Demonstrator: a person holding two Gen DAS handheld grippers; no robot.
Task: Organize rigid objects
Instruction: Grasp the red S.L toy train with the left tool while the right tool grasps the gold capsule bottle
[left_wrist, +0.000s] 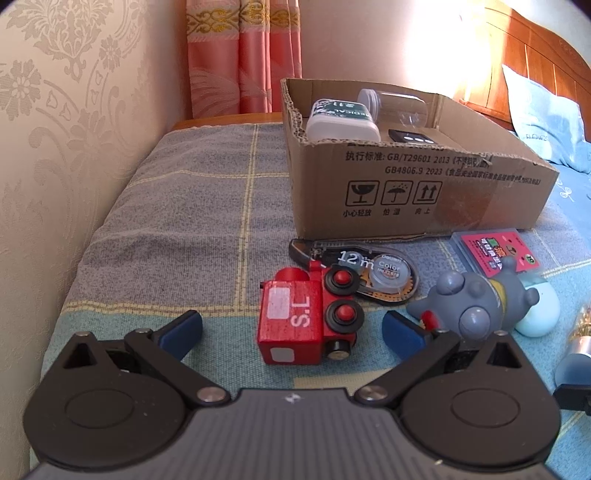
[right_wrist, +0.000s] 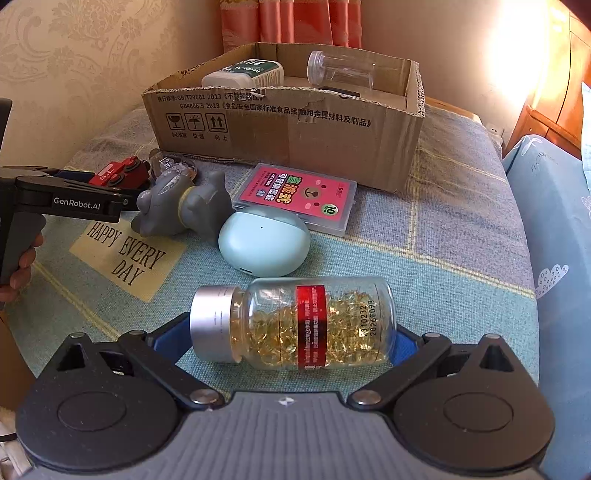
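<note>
a: start on the left. where is the red train (left_wrist: 308, 315) from the left gripper (left_wrist: 293, 330)?

b: right between its two blue fingers, at 12 o'clock from the gripper body. the jaws are wide, one finger at 9 o'clock of the train and one at 3 o'clock. neither one touches it.

a: which way does the train lie?

b: on its side, wheels showing, with its long way pointing up to the box (left_wrist: 424, 192) at 1 o'clock. so i think the fingers would close across its short way.

a: now the right side?

b: the pill bottle (right_wrist: 295, 323) lies flat between the fingers of the right gripper (right_wrist: 286, 338). its long way runs 9 to 3, silver cap at 9 o'clock. the jaws are wide, with a finger at each end. i can't tell if they press it yet.

a: and the box (right_wrist: 295, 144)?

b: far off at 12 o'clock, past the blue case (right_wrist: 264, 245).
</note>
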